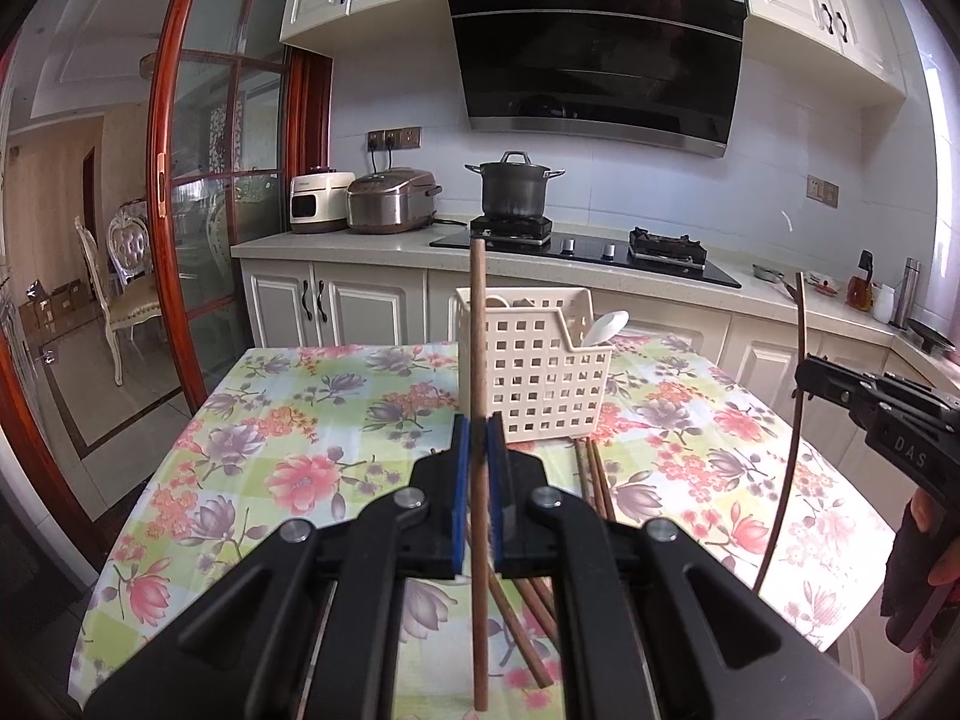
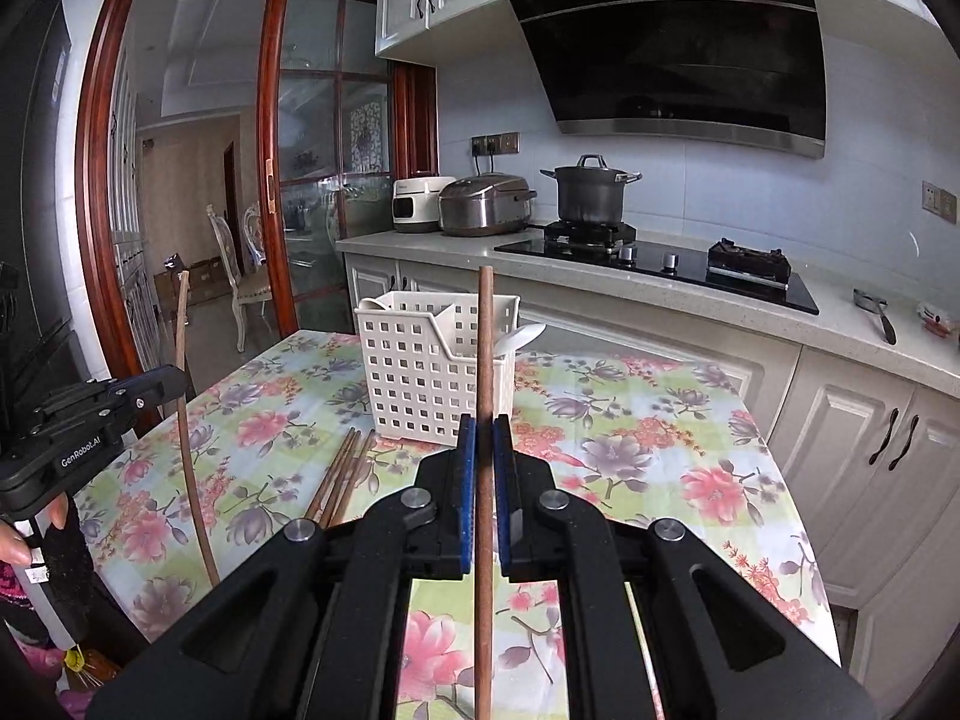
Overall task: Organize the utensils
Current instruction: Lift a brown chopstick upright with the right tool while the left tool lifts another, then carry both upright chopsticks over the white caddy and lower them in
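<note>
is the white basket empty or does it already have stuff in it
Not empty: a white spoon pokes out of the white basket. No chopsticks visibly stand in it.

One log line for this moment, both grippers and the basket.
left gripper: shut on chopstick, upright | right gripper: shut on second chopstick | basket: holds white spoon | loose chopsticks: on table

Blue pads [image 1: 461, 480] pinch a brown chopstick [image 1: 478, 360]. Beyond the fingers stands a cream basket [image 1: 540, 378] on a pastel floral cloth [image 1: 288, 420].
</note>
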A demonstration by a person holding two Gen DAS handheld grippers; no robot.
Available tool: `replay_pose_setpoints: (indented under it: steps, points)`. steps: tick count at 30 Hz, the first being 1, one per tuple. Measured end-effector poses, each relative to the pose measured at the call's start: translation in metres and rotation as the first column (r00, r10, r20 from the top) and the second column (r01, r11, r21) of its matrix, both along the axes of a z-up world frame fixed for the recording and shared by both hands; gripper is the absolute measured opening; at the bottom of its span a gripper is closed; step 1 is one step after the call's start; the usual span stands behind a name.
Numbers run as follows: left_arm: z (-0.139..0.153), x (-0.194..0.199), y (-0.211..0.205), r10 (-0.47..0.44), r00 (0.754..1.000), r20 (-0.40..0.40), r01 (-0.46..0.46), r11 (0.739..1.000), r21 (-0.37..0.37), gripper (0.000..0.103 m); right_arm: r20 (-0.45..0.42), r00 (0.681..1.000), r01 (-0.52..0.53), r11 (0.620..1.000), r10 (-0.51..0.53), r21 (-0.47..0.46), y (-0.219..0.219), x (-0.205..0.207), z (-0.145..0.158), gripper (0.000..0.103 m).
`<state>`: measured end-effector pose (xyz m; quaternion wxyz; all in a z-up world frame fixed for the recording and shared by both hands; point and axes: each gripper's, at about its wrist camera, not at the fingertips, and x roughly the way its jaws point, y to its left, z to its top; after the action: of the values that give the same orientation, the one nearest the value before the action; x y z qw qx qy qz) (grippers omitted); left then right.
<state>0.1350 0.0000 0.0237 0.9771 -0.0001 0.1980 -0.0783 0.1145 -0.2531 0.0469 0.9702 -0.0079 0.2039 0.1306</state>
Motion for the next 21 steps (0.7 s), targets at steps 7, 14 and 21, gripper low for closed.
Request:
replay_pose_setpoints:
  steps: [7,14,21]
  points:
    - [0.014,0.003,-0.001,-0.004,0.999,0.033,0.005,1.0,-0.015,0.006,0.046,0.999,-0.002,1.0,0.001,0.011,0.003,0.004,0.017,0.006]
    - [0.026,0.02,-0.009,-0.013,0.998,0.054,0.013,1.0,0.001,0.006,0.05,0.999,-0.011,1.0,0.011,0.013,0.009,0.026,0.027,0.006]
    - [0.046,0.04,-0.012,-0.005,0.996,0.084,0.006,1.0,-0.004,0.006,0.069,0.997,-0.029,0.999,0.027,0.021,0.014,0.053,0.047,0.006]
